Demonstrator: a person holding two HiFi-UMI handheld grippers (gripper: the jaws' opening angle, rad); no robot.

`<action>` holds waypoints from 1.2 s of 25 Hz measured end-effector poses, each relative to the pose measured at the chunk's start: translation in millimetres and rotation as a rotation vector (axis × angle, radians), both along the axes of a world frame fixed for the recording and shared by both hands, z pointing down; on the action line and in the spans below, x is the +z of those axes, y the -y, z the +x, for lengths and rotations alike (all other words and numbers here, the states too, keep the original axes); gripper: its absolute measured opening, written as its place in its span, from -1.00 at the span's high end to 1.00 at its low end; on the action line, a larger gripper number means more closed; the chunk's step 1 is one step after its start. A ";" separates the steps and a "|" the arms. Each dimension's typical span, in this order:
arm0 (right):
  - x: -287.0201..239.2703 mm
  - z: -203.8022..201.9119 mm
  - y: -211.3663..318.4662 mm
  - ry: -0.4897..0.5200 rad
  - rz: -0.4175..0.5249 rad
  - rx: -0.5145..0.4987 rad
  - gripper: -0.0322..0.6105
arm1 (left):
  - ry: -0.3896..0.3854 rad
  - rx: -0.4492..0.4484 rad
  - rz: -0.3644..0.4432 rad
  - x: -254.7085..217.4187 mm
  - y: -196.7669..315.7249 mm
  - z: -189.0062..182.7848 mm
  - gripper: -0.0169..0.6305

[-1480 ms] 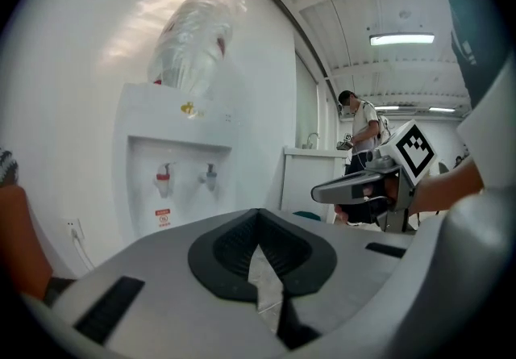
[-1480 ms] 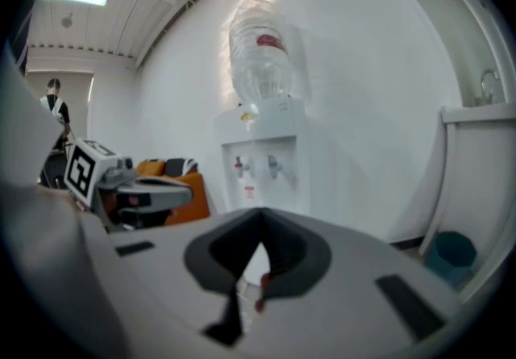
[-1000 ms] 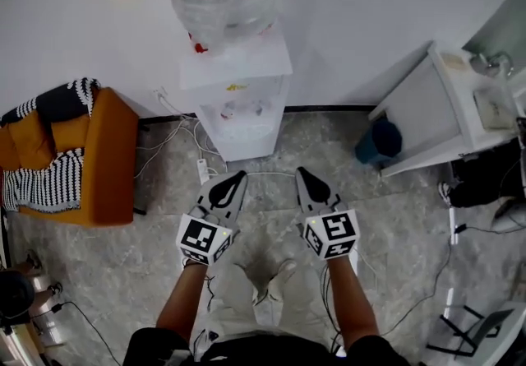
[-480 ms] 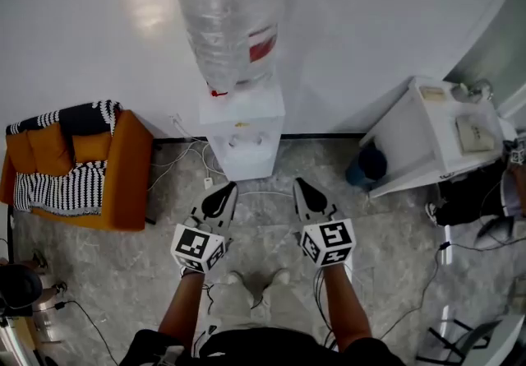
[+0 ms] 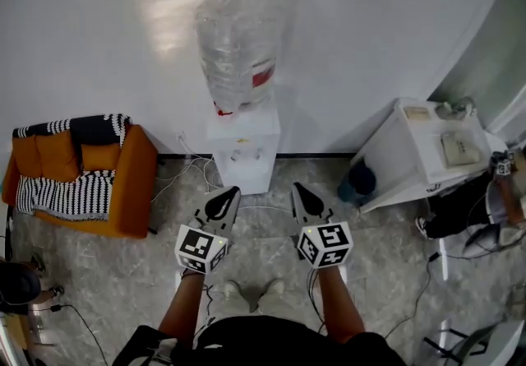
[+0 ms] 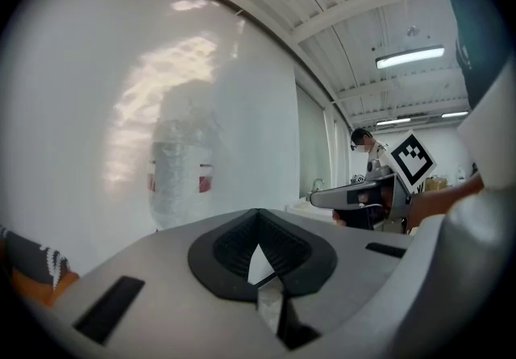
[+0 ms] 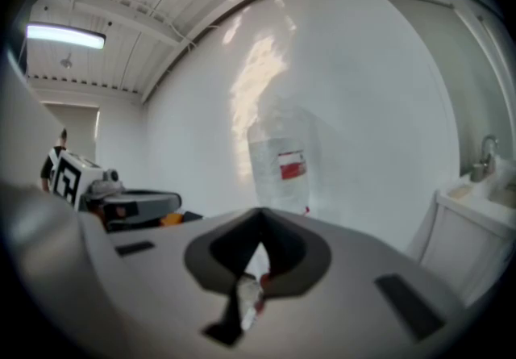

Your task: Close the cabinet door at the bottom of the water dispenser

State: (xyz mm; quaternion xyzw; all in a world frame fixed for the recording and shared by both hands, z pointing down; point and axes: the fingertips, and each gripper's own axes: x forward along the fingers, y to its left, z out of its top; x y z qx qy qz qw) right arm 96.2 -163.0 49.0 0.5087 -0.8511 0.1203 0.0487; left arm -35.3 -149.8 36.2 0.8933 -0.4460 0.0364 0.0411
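Note:
The white water dispenser (image 5: 242, 146) stands against the wall with a clear bottle (image 5: 238, 35) on top. Its lower front (image 5: 244, 178) looks flush; no door stands out. Both grippers are held side by side in front of it, apart from it, pointing at it. My left gripper (image 5: 231, 190) is shut and empty. My right gripper (image 5: 296, 187) also has its jaws together with nothing in them. In the left gripper view the bottle (image 6: 181, 172) rises beyond the shut jaws of the left gripper (image 6: 259, 246). The right gripper view shows the bottle (image 7: 282, 168) above the right gripper (image 7: 258, 248).
An orange sofa (image 5: 123, 183) with a black-and-white striped blanket (image 5: 62, 192) stands left. A white sink cabinet (image 5: 419, 150) and a dark blue bin (image 5: 360, 182) stand right. Cables (image 5: 185, 163) and a power strip lie beside the dispenser's foot.
Both grippers have risen together and stayed shut. The head view has lifted too, so the dispenser looks smaller and farther off.

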 end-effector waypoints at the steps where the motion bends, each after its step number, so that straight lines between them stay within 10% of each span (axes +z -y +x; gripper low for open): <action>1: -5.3 -1.1 -3.4 0.002 0.005 -0.002 0.79 | 0.005 -0.004 0.007 -4.7 -2.8 -1.3 0.91; 30: -75.4 -12.8 -80.4 -0.015 0.139 -0.027 0.79 | -0.038 0.009 0.135 -89.3 -86.0 -9.1 0.91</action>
